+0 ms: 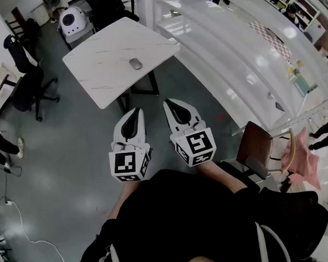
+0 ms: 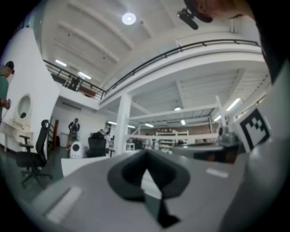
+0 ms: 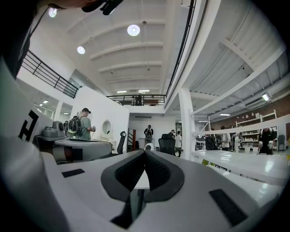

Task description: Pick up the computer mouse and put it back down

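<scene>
Only the head view shows the computer mouse (image 1: 135,63). It lies on the white table (image 1: 101,54), well ahead of the left gripper (image 1: 136,110) and right gripper (image 1: 168,103). Both are closed tight, holding nothing.

A white table (image 1: 110,64) stands near a black office chair (image 1: 25,81).
</scene>
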Action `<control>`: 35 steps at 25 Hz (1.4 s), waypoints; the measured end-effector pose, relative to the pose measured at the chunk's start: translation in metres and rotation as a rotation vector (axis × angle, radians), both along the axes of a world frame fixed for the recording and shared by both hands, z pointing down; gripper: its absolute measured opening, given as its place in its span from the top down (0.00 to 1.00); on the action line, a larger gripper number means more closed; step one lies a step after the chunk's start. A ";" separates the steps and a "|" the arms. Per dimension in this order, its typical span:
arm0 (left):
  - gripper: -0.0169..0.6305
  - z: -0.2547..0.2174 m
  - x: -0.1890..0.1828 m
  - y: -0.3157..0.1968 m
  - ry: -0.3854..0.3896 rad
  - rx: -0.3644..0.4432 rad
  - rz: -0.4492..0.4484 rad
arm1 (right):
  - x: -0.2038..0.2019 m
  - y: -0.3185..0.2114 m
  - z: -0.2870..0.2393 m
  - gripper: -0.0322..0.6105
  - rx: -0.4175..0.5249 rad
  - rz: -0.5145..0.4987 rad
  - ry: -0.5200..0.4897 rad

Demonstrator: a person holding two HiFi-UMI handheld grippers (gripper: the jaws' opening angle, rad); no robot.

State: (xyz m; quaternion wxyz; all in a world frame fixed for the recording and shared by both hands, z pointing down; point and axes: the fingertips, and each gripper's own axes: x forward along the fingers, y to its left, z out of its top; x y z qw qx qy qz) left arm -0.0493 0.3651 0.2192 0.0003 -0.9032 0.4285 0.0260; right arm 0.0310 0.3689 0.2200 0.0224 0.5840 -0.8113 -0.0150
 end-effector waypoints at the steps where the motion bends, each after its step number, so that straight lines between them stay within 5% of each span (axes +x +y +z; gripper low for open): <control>1: 0.96 0.000 -0.003 -0.003 0.000 0.001 0.002 | -0.003 -0.003 0.000 0.92 0.002 0.001 0.004; 22: 0.96 0.006 -0.044 -0.038 0.053 0.004 0.061 | -0.030 -0.038 -0.005 0.92 0.031 0.057 -0.042; 35: 0.96 0.022 -0.036 -0.134 0.070 0.024 0.028 | -0.023 -0.146 -0.004 0.92 0.098 -0.023 -0.018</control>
